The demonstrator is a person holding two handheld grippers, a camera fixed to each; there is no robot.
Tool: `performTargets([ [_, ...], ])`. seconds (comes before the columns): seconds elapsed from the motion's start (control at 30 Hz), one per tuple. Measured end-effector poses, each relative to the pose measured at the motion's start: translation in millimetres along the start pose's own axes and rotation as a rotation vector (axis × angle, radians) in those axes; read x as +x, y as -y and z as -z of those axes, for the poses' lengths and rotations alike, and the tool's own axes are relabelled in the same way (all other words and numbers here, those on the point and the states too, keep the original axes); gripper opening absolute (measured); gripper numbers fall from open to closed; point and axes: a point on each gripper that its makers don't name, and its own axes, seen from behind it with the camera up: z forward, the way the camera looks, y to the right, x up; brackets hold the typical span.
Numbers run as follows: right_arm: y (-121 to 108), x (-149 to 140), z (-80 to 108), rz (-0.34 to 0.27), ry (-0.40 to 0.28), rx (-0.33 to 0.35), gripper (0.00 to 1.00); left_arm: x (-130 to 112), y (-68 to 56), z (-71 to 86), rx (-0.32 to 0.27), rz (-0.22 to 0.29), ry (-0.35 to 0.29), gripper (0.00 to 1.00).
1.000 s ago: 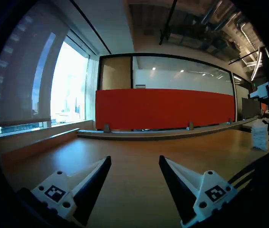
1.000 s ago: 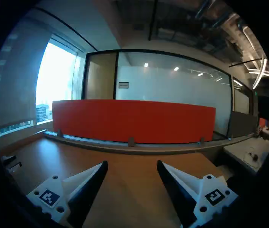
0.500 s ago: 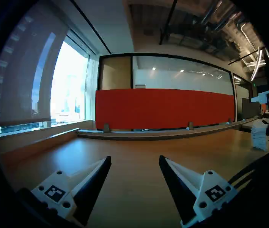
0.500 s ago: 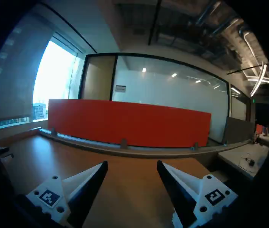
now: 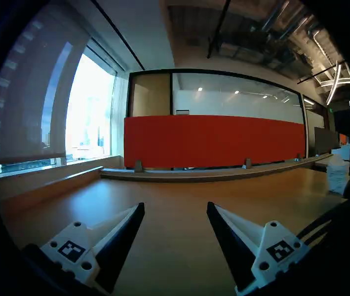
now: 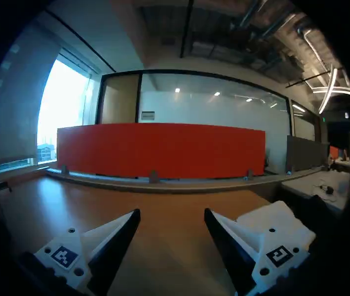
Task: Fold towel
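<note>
Wood tabletop (image 5: 184, 190) lay under both tools. The left gripper (image 5: 175, 203) had fingers spread, holding nothing; the right gripper (image 6: 172, 210) likewise. The white towel stack (image 6: 276, 217) sat lower right in the right gripper view, just behind one finger.

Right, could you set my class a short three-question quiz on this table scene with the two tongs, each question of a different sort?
1. True or false: the left tongs and the right tongs are both open and hold nothing.
2. What stands along the far edge of the brown wooden table? A. a long red partition panel B. a steel sink C. a bookshelf
3. Fill in: in the right gripper view, the folded cloth-like bundle beside one finger of the tongs is ____ in colour.
Key: 1 true; 2 A; 3 white.
</note>
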Motion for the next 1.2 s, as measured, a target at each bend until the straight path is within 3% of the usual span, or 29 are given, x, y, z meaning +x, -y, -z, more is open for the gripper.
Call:
performTargets([
  [0.47,-4,-46,11.4,0.02,0.002,-0.013,1.0,0,-0.4,0.6,0.0,0.0,0.0,0.93],
  [1.2,3,-48,18.1,-0.018,-0.039,0.001,1.0,0,-0.7,0.1,0.0,0.0,0.0,0.93],
])
